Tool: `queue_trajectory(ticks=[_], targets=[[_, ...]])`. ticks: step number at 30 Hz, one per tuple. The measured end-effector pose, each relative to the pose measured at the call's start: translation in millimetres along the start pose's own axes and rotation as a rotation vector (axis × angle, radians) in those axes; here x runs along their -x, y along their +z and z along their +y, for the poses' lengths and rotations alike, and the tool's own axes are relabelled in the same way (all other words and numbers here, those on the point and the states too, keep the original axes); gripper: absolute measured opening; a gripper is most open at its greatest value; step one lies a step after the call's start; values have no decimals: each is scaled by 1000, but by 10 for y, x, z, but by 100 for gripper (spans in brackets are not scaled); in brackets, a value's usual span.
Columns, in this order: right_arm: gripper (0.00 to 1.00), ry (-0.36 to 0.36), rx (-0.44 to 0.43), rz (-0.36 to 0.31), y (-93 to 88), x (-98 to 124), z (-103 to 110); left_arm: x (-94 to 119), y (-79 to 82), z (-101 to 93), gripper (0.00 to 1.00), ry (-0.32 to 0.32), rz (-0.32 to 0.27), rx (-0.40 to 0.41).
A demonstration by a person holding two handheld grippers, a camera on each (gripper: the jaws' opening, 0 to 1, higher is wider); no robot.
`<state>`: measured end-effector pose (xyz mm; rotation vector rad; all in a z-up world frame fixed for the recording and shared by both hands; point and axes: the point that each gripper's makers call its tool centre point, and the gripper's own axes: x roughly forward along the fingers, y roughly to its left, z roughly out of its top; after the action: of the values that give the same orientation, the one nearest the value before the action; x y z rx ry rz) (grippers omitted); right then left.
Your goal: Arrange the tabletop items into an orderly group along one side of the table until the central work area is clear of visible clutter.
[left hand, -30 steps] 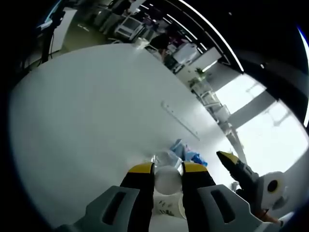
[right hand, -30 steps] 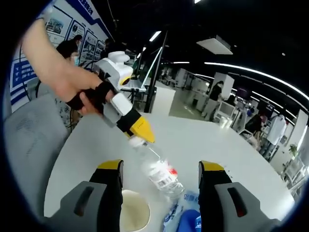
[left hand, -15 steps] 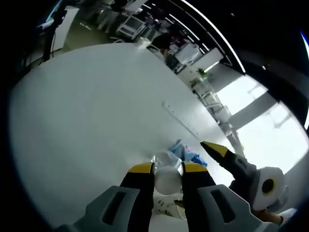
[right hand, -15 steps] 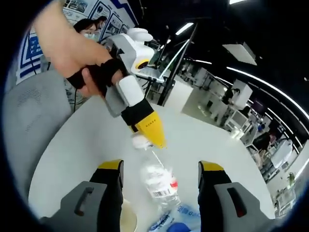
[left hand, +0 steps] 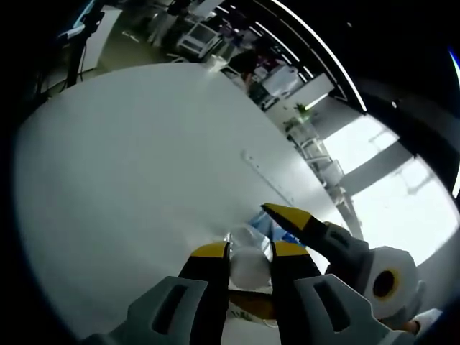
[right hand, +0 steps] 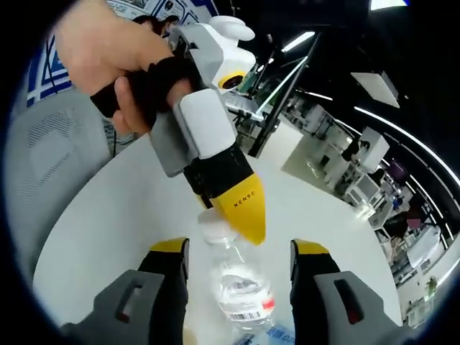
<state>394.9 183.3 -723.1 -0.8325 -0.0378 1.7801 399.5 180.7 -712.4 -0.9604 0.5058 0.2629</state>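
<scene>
L gripper (left hand: 249,253) jaws pinching bottle (right hand: 241,287) cap over white bench (left hand: 129,158); R gripper (right hand: 239,251) jaws spread round bottle.

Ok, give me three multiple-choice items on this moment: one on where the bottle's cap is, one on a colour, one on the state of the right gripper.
1. Where is the clear bottle's white cap?
A. between the left gripper's yellow jaw tips
B. lying loose on the table
C. inside a cup

2. What colour is the band on the bottle's label?
A. green
B. red
C. purple

3. How do the right gripper's jaws stand?
A. shut on the cap
B. shut on a cloth
C. open, one on each side of the bottle

Answers: 1 A, the left gripper view shows the cap pinched between its own tips. 2 B, a red band crosses the label in the right gripper view. 3 C, there the jaws stand apart with the bottle between them.
</scene>
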Motion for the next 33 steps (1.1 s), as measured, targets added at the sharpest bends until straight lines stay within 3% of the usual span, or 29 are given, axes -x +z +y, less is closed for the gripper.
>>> queue_trajectory(ticks=[8,21,25,28,30,33], targets=[[30,25,-6,5,9,-88,51,0,30,-10,16,-8,-15,12],[26,-2,-30,-11,36,-68,9,16,58,-37,17,-35,-19,10],[24,-8,-50,-27,47,-44,-4,37,90,-98,18,-93,-46,-33],[23,-42,-114,-75,119,3,-93,93,202,-183,17,-166,-111,21],[23,-53,-138,-81,97,22,-129,134,203,-192,15,-180,-115,19],[23,-74,-155,-86,88,45,-170,219,228,-193,20,-207,-128,-12]])
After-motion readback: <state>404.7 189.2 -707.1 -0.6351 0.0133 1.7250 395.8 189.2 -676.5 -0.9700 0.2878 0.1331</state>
